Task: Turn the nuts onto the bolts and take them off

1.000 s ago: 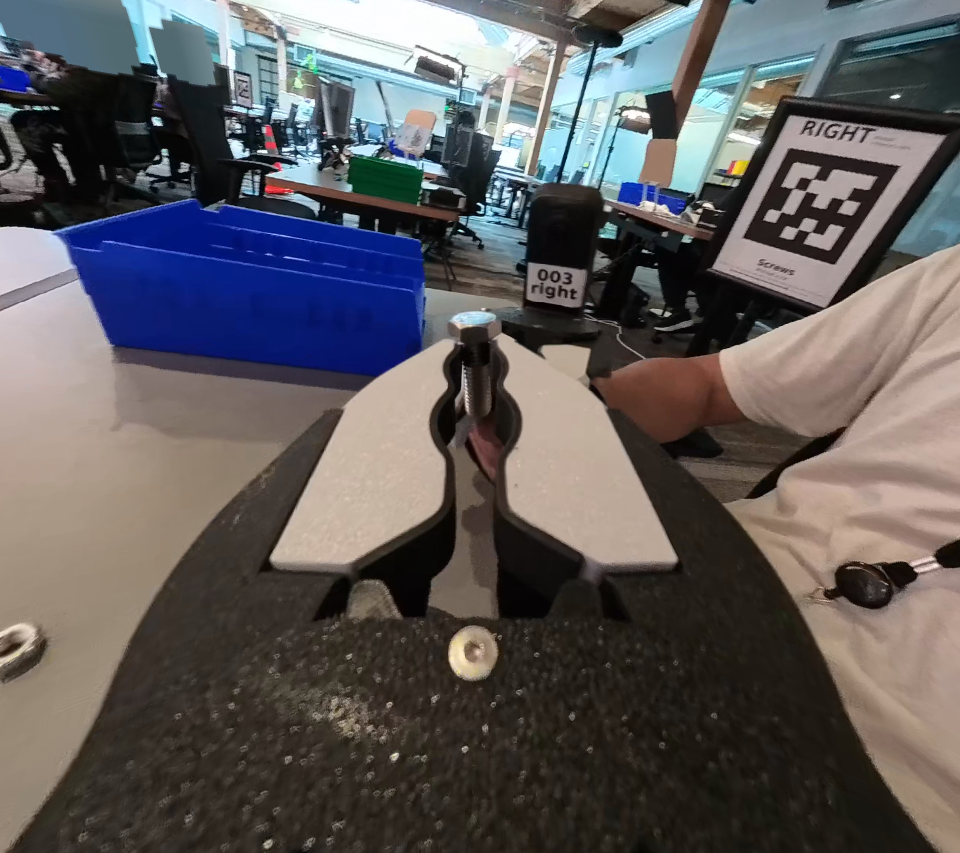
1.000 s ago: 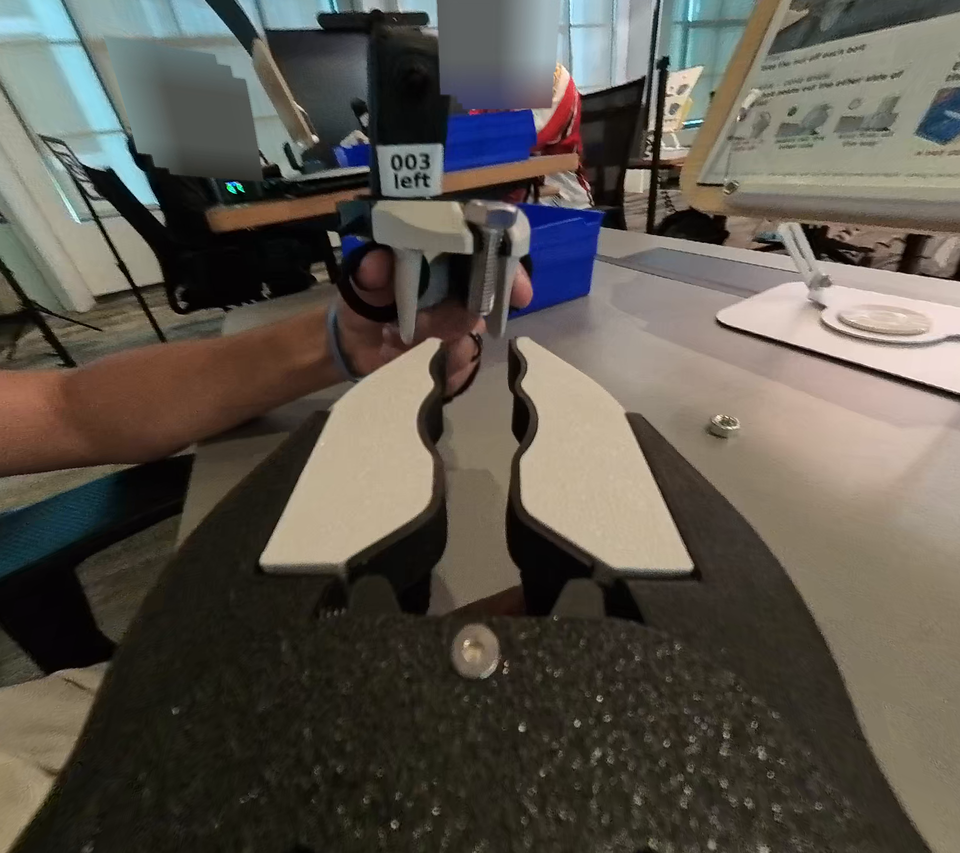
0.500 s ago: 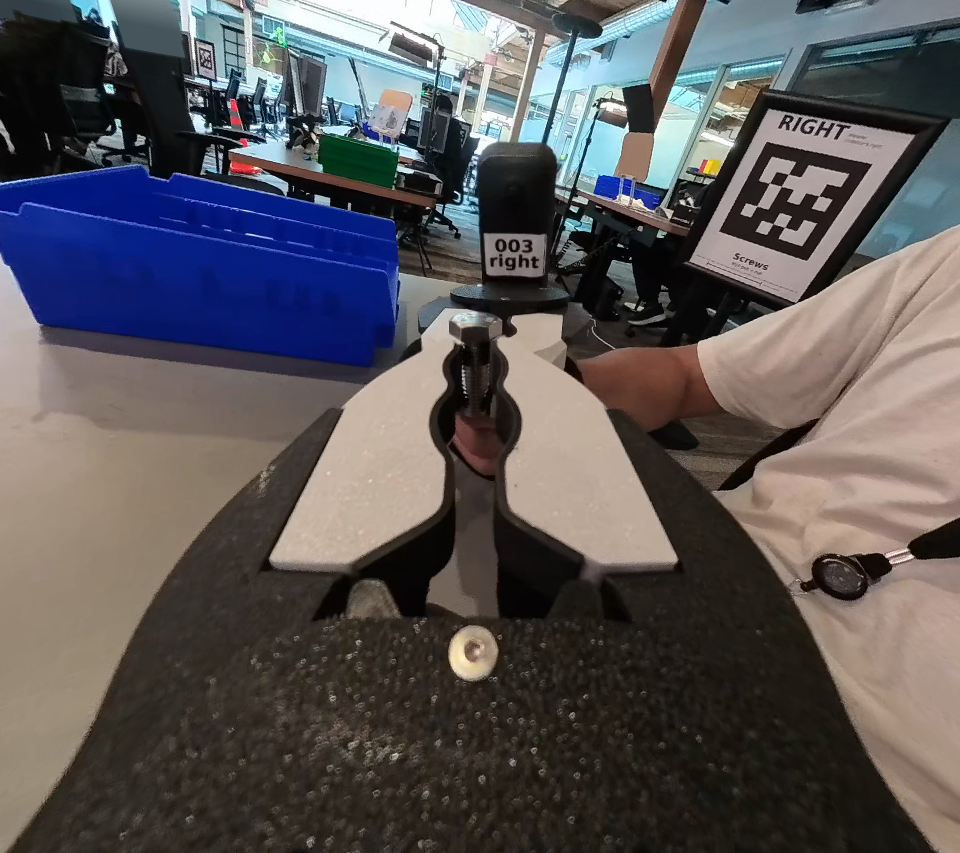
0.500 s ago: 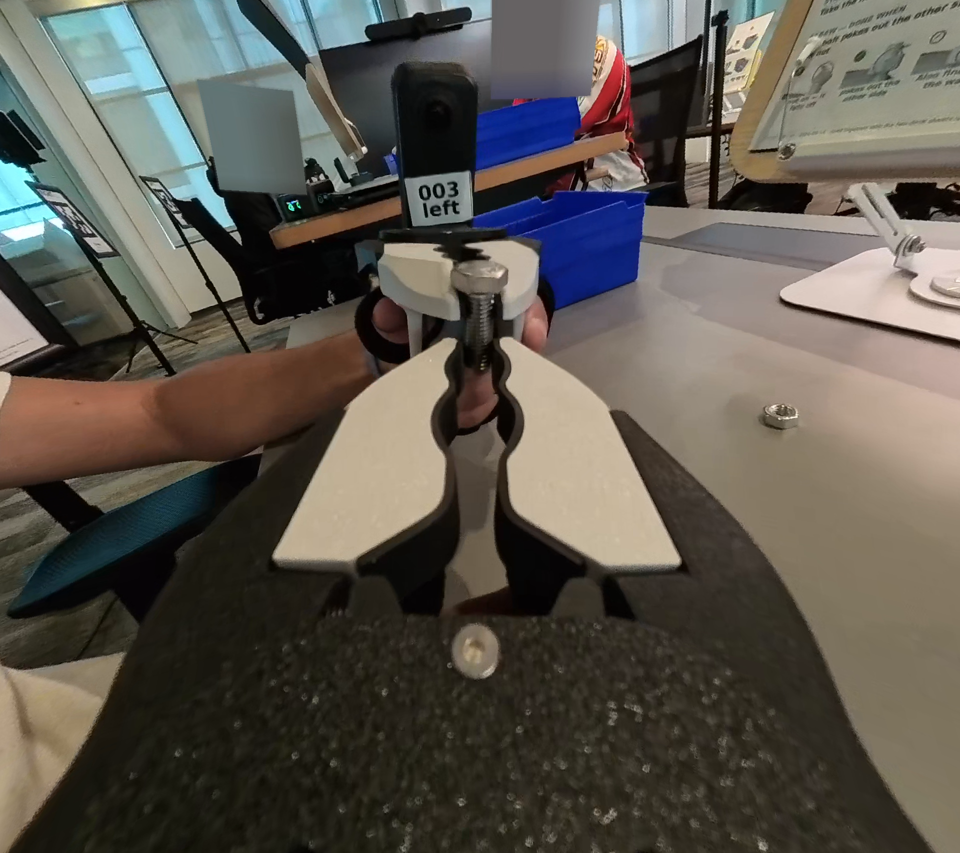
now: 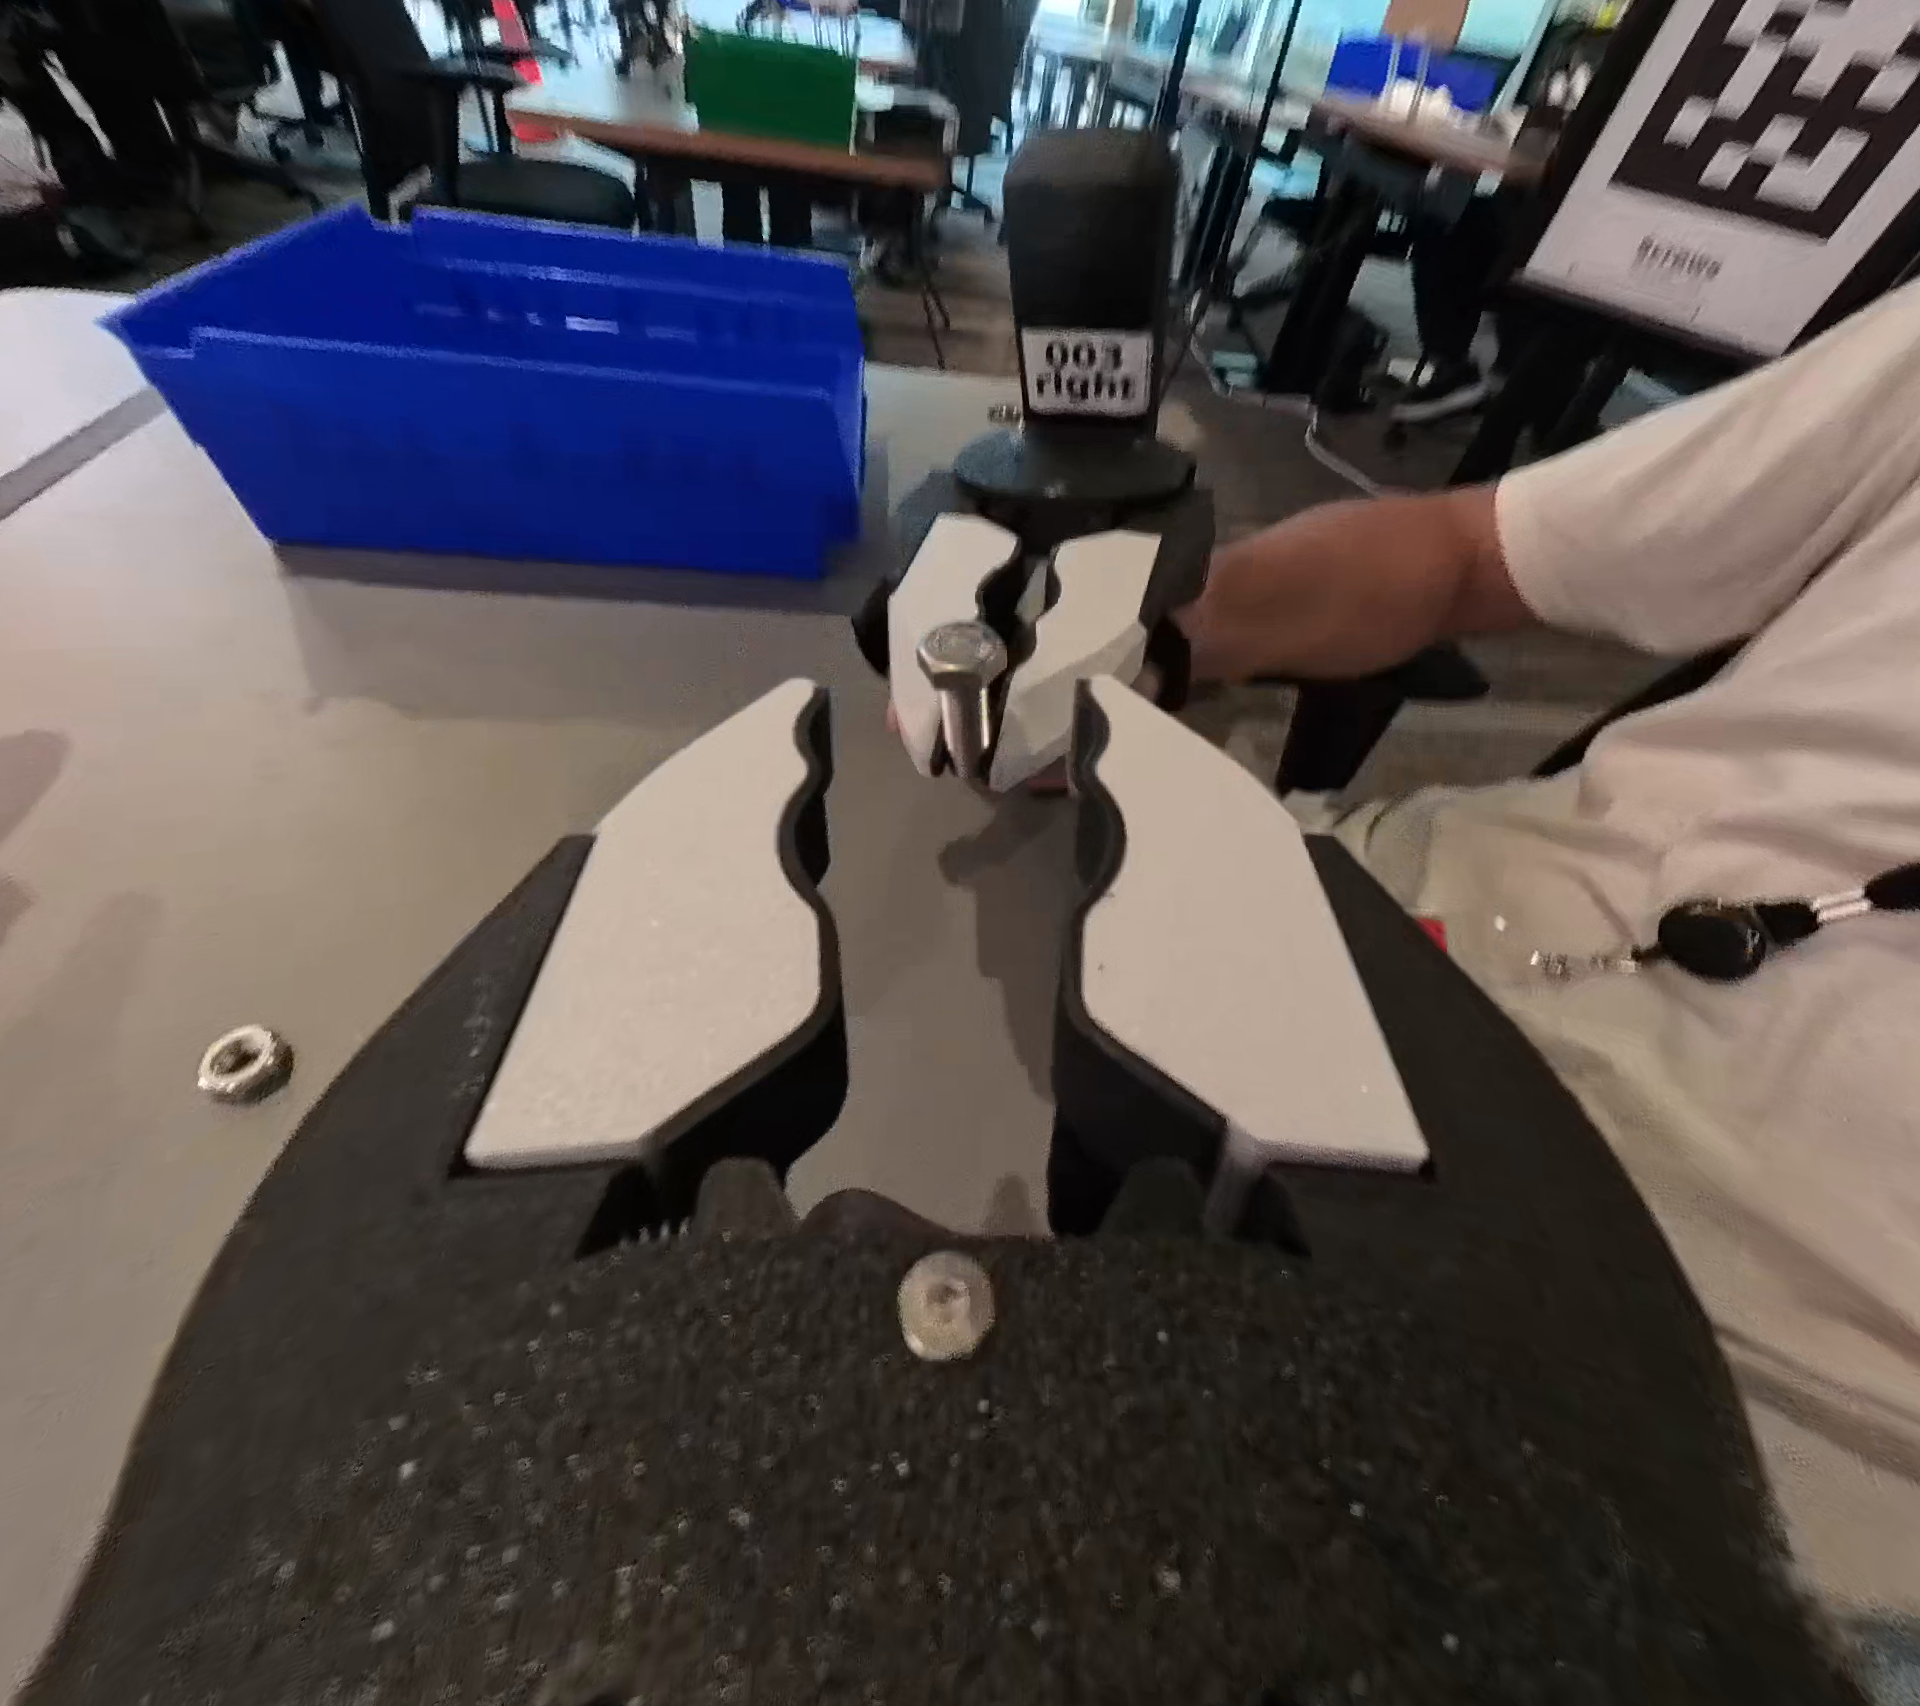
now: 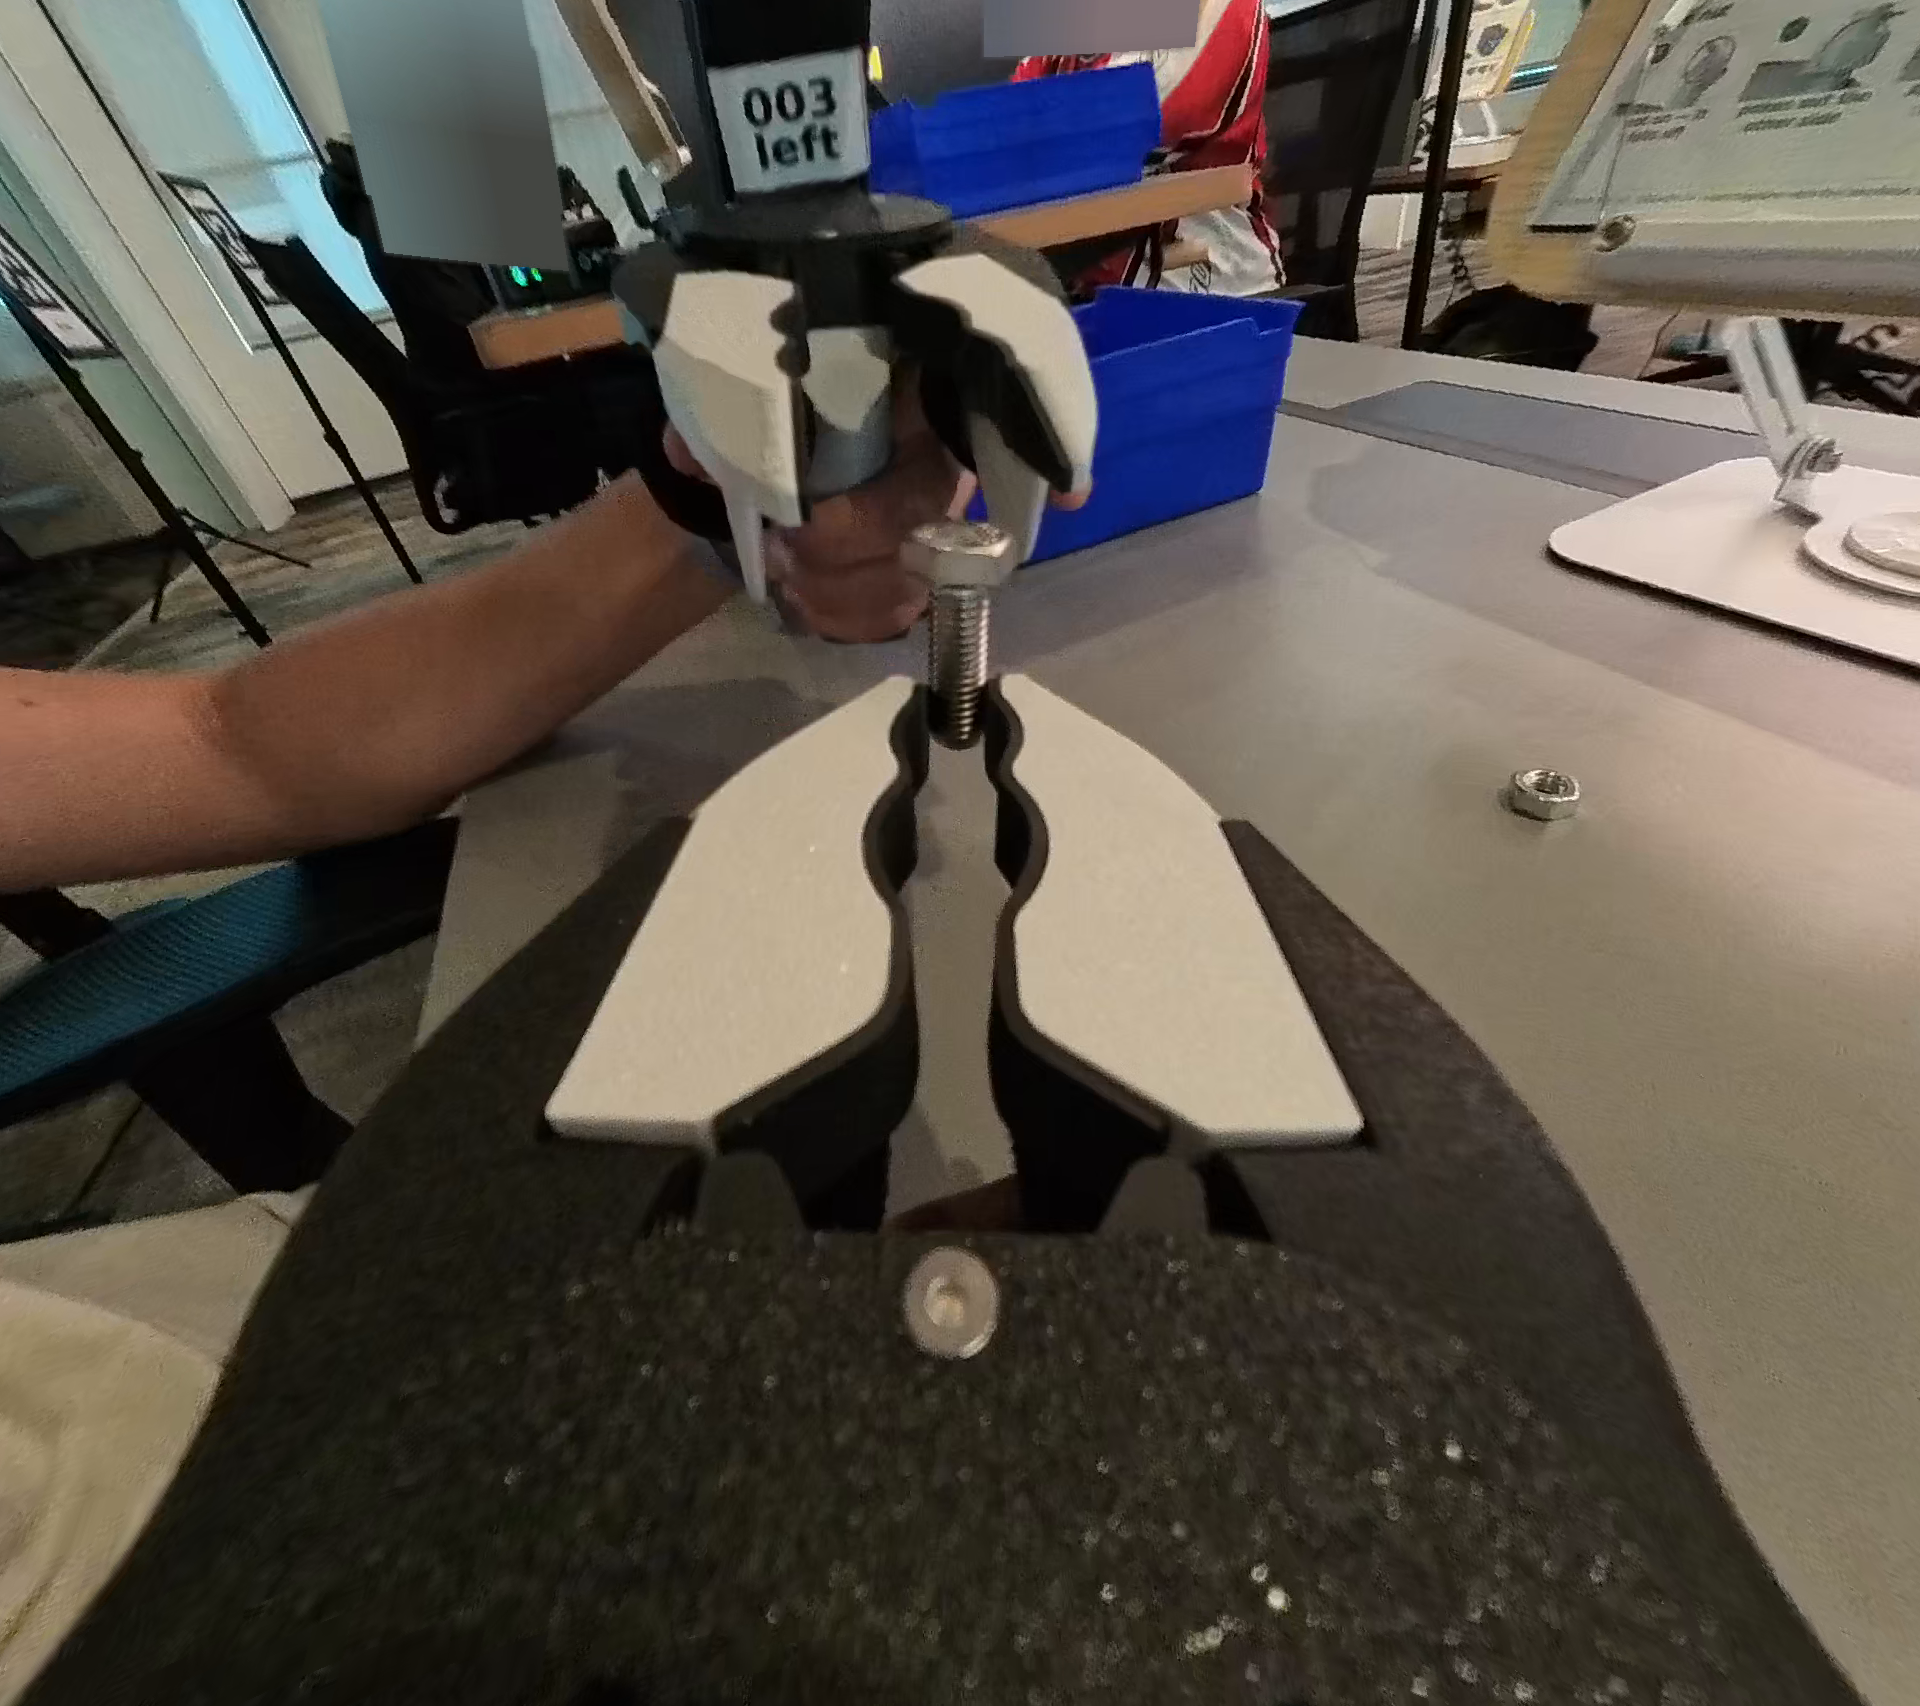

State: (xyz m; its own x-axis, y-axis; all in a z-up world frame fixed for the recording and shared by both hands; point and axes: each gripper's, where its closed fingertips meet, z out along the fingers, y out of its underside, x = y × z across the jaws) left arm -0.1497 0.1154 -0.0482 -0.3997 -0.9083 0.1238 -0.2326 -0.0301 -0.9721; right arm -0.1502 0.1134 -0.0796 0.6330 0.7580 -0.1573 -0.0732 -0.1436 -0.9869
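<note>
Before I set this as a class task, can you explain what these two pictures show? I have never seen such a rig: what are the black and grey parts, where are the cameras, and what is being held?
A person holds a hand tool in each hand; each has two grey jaws and a camera looking along them. So each picture is taken from one tool and also shows the other tool farther off.

In the left view, the left gripper has its jaws apart and empty. Beyond it the right gripper holds a bolt.

In the right view, the right gripper grips the bolt by its threaded end, head up. The left gripper faces it, open.

On the grey table lie a loose nut and a blue bin.
</note>
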